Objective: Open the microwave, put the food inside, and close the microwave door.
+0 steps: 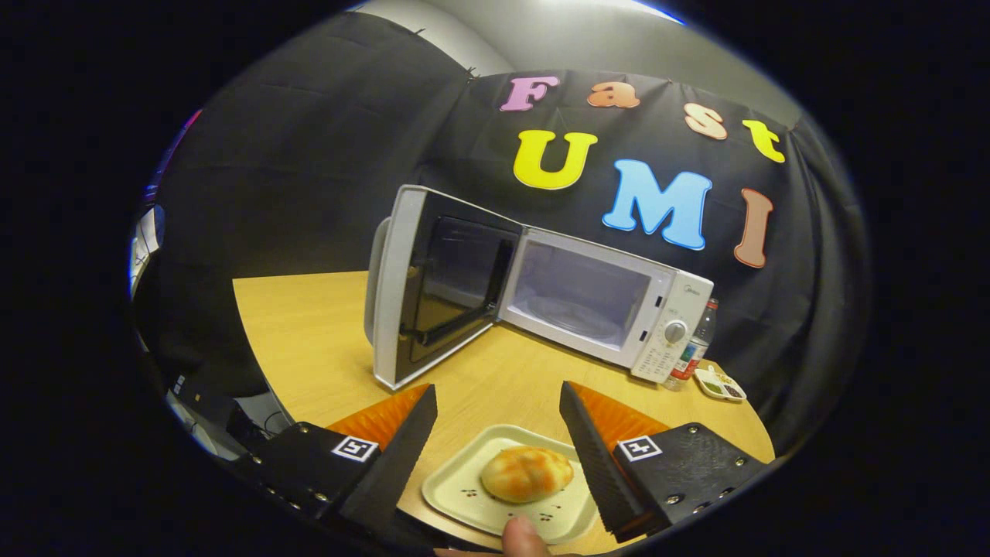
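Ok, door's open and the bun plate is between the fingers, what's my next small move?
Probably close the gripper on the plate: its fingers stand open on either side of it, the bun on top, and the microwave beyond, door swung wide.

Gripper (499, 402): two black wedge-shaped fingers (402, 456), ribbed inner faces, orange ribbed panels on outer sides. Each sits on a black block w/ small silver screws along the edges and a white square marker w/ black pattern on top. A fingertip of the person (520, 535) shows at the near edge betw. the blocks.
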`<state>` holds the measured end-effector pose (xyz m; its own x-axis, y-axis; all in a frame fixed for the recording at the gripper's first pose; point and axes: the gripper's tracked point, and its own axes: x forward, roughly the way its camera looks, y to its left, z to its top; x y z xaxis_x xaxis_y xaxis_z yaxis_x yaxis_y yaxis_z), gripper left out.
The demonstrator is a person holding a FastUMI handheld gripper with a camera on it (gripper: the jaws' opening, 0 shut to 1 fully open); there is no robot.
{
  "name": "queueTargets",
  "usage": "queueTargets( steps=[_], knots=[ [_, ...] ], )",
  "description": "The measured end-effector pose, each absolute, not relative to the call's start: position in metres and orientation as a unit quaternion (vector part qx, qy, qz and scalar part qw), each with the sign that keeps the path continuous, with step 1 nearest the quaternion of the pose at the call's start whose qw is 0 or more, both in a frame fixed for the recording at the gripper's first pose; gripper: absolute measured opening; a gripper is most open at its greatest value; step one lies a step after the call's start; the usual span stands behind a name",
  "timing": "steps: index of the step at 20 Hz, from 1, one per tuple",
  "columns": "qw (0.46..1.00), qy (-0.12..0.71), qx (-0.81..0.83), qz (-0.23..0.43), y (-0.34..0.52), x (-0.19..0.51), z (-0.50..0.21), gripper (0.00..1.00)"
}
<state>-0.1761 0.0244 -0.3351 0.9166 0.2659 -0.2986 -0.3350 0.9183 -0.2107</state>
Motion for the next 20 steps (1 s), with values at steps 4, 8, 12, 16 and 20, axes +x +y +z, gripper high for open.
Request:
queueTargets(
  steps=[4, 8, 12, 16, 20],
  knots=[
    [0.967, 0.163, -0.123, 0.152, -0.002, -0.179, -0.369, 0.97],
    [0.961, 0.195, -0.119, 0.154, -0.016, -0.183, -0.396, 0.97],
    [0.953, 0.238, -0.103, 0.157, -0.021, -0.18, -0.422, 0.97],
    [0.95, 0.259, -0.044, 0.168, -0.023, -0.178, -0.42, 0.9],
    [0.944, 0.272, 0.052, 0.18, -0.021, -0.17, -0.413, 0.76]
  ],
)
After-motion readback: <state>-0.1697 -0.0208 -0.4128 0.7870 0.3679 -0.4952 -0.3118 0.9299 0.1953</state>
